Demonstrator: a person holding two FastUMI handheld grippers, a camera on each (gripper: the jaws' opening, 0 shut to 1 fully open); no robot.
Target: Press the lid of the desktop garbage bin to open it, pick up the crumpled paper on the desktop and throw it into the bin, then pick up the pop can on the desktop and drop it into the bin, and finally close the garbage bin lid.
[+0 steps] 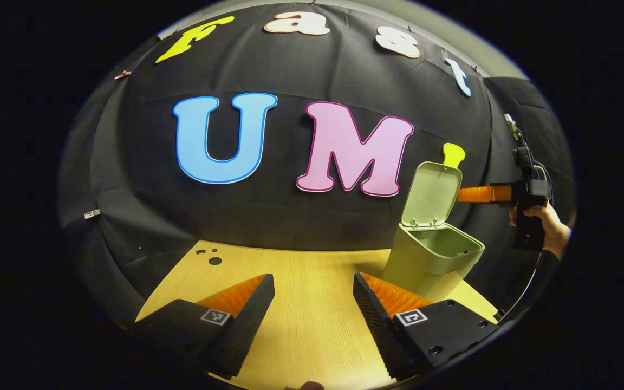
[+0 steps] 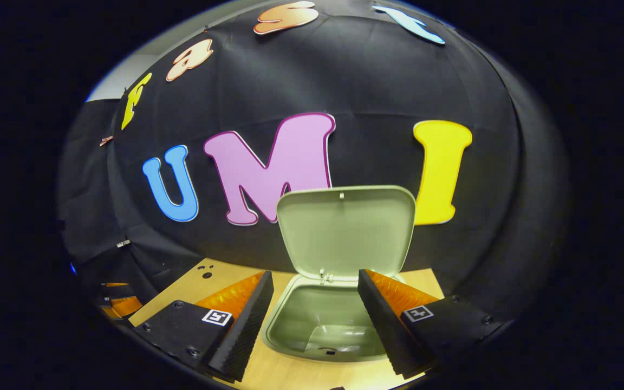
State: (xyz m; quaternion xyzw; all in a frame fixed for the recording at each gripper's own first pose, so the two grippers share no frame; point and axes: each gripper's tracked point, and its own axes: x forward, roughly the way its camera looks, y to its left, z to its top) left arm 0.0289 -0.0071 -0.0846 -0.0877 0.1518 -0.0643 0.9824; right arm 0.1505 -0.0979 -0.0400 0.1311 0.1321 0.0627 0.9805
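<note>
Left tongs (image 1: 312, 303) spread over table (image 1: 312, 330), right tongs (image 2: 314, 319) spread above open bin (image 2: 323, 325), lid (image 2: 344, 230) upright

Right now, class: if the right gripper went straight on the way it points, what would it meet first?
Probably the raised lid of the garbage bin: it stands upright straight ahead between the open fingers, above the bin's open mouth. Depth is unclear.

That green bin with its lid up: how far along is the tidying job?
The pale green plastic desktop bin stands open, its hinged lid upright, so the pressing step looks done. Something small lies at its bottom; I cannot tell what. Both tools are open and hold nothing: the right tool hovers over the bin's mouth, the left tool over the wooden desktop. Closing the lid remains.
</note>
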